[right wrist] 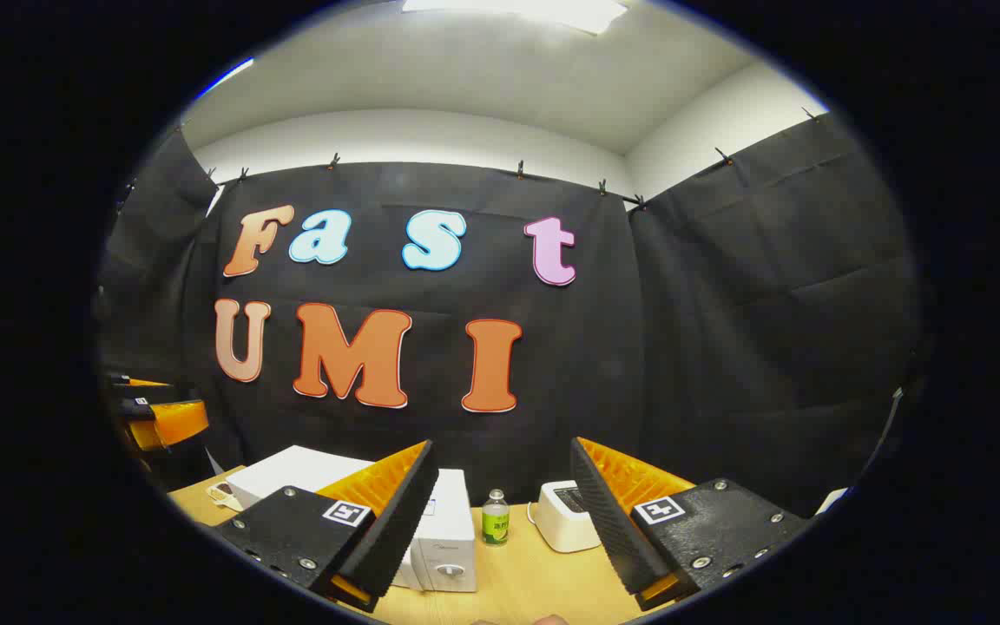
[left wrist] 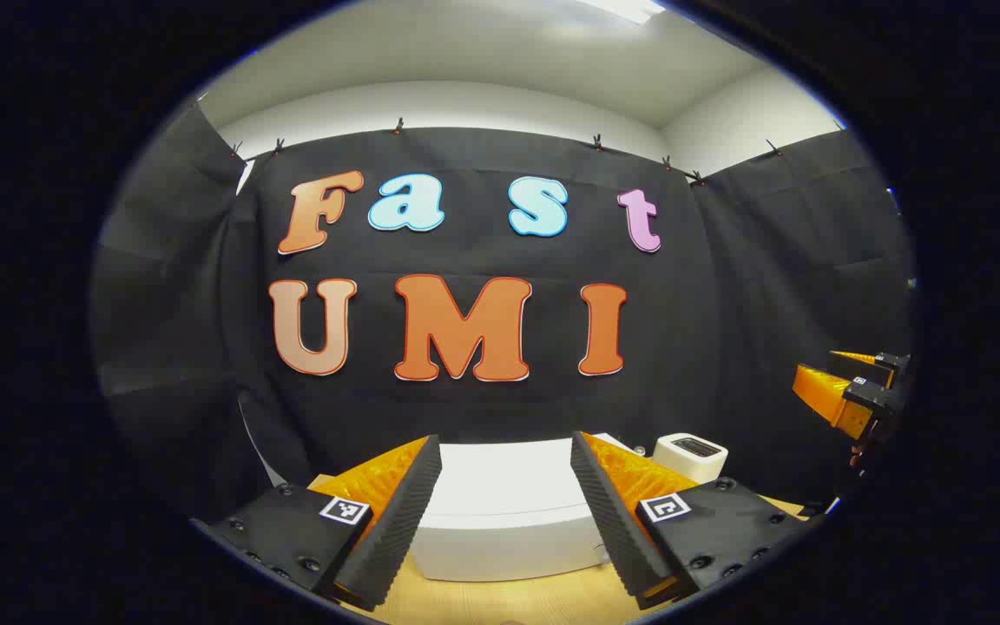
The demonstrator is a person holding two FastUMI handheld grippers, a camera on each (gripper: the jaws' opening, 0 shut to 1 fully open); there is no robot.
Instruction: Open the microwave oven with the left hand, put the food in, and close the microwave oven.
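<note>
Both the left gripper (left wrist: 506, 503) and right gripper (right wrist: 504, 512) hover with fingers spread and empty above the wooden surface (right wrist: 517, 590), where the closed white microwave (left wrist: 509, 512) sits.

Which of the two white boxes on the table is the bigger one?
The microwave, left of the small bottle. It is far wider and taller than the toaster standing on the bottle's other side.

A ceiling lamp (right wrist: 517, 10) is lighting the booth evenly; both views are staying sharp, with lines bending strongly toward the edges.
</note>
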